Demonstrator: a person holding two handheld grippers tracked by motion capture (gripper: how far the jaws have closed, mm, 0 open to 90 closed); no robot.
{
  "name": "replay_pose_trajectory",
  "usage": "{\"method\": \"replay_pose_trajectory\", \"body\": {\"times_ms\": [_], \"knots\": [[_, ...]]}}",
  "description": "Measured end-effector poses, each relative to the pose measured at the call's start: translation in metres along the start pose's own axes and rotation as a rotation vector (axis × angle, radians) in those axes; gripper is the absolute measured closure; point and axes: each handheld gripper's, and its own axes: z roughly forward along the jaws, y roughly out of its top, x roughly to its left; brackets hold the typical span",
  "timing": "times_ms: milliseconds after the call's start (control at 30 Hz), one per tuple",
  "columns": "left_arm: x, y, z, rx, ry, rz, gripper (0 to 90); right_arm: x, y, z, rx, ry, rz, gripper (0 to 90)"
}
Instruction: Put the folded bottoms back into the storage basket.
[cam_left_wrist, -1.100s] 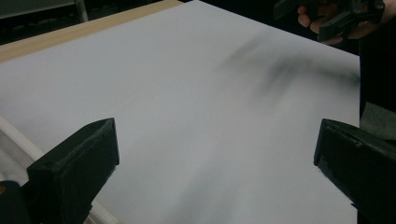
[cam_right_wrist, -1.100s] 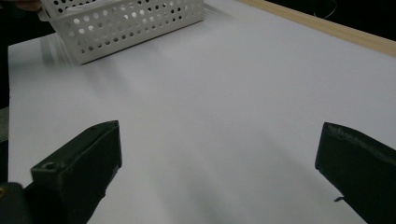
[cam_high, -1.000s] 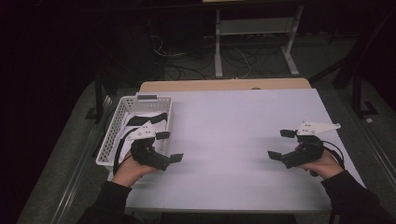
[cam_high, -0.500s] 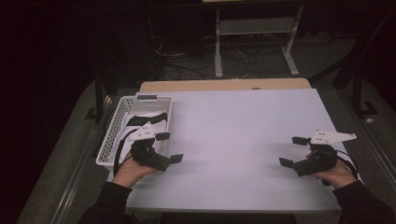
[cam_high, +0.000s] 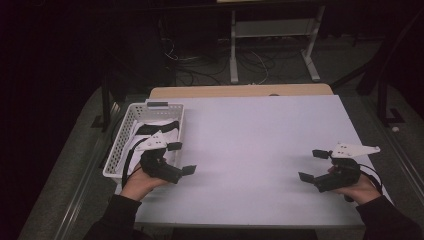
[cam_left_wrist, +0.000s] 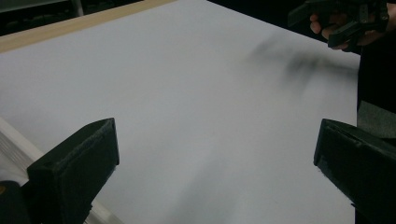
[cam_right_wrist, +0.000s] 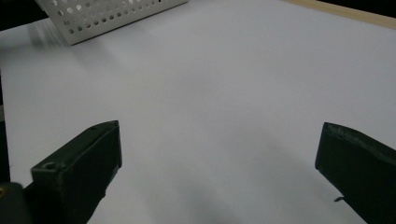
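Note:
My left gripper (cam_high: 182, 158) is held low over the white table (cam_high: 250, 140) at its front left, just right of a white perforated basket (cam_high: 116, 159). Its jaws stand wide apart with nothing between them, as the left gripper view (cam_left_wrist: 215, 172) confirms. My right gripper (cam_high: 313, 165) hovers near the front right corner, also open and empty, with its jaws pointing left across the table (cam_right_wrist: 215, 172). The left gripper view also catches the right hand and its gripper (cam_left_wrist: 345, 18) far off at the top right.
The basket (cam_right_wrist: 107, 14) holds black and white items (cam_high: 150, 131) that I cannot identify. A strip of bare wood (cam_high: 240, 91) runs along the table's far edge. Beyond it are a metal frame (cam_high: 270, 35) and floor cables.
My right gripper has shifted to the right and a little nearer the front edge. The left gripper has stayed where it was, still open.

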Motion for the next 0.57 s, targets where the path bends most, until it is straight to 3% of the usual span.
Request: {"method": "replay_pose_trajectory", "body": {"times_ms": [567], "knots": [[0.0006, 0.0002, 0.0002, 0.004, -0.002, -0.007, 0.0, 0.0019, -0.0039, -0.0012, 0.006, 0.0, 0.003, 0.7]]}}
